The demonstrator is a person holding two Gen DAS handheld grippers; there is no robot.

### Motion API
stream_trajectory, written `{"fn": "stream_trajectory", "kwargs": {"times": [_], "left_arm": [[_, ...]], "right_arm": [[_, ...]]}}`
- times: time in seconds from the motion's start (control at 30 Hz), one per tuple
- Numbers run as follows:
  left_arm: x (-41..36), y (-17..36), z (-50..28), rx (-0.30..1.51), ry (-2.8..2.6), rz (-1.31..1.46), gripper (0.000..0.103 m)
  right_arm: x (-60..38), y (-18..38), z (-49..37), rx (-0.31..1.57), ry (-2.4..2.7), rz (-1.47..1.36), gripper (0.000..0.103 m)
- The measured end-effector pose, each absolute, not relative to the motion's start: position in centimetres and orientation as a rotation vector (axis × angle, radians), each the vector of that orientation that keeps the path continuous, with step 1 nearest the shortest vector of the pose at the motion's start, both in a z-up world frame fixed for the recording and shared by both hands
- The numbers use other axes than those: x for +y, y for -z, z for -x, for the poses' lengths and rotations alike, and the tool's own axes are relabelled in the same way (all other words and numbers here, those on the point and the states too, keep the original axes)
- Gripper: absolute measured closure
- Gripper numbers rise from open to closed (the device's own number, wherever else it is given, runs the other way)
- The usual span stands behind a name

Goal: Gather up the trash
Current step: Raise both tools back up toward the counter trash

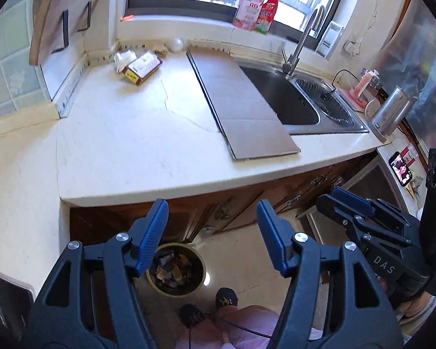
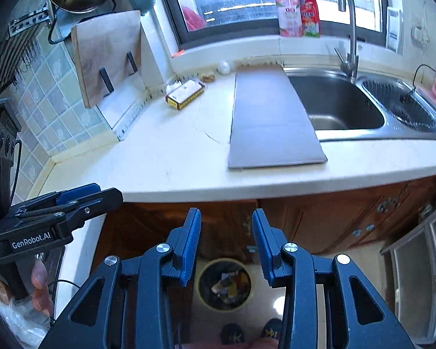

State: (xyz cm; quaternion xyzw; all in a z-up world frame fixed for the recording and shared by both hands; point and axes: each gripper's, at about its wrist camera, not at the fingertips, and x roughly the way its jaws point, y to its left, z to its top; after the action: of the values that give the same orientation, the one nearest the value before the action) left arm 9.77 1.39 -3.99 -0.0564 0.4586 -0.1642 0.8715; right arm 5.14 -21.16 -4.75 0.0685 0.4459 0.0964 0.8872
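Where floor meets cabinet, a round bin (image 2: 224, 283) full of mixed scraps; both tongs (image 1: 212, 212) (image 2: 226, 221) parted, empty.

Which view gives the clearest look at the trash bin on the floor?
The right wrist view: the trash bin sits whole between that gripper's jaws, contents visible. In the left wrist view the bin is partly hidden behind one jaw.

A home kitchen: steel sink (image 2: 346, 110), faucet (image 2: 348, 29), tiled wall (image 2: 43, 93), worktop (image 2: 174, 157).
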Motion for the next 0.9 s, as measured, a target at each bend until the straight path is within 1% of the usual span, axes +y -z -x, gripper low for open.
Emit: {"fn": "stream_trajectory", "kwargs": {"times": [0.17,0.47,0.67,0.77,0.9], "left_arm": [[1.8,2.6,-10.2,0.924,0.338,0.084,0.043],[2.6,1.4,-13.7,0.92,0.289,0.099,0.043],[3.0,1.3,-19.1,0.928,0.196,0.108,0.043],[3.5,1.4,-22.8,0.924,0.129,0.109,0.043],[3.9,2.3,-28.8,0.962,0.076,0.117,0.043]], "right_arm": [[-20.2,2.7,-6.4,0.89,-0.211,-0.139,0.066],[-18.7,1.7,-11.6,0.883,-0.272,-0.14,0.066],[-17.2,2.2,-17.7,0.888,-0.346,-0.15,0.066],[-16.4,2.8,-22.3,0.909,-0.384,-0.152,0.066],[-15.8,4.0,-29.5,0.936,-0.427,-0.149,0.066]]}}
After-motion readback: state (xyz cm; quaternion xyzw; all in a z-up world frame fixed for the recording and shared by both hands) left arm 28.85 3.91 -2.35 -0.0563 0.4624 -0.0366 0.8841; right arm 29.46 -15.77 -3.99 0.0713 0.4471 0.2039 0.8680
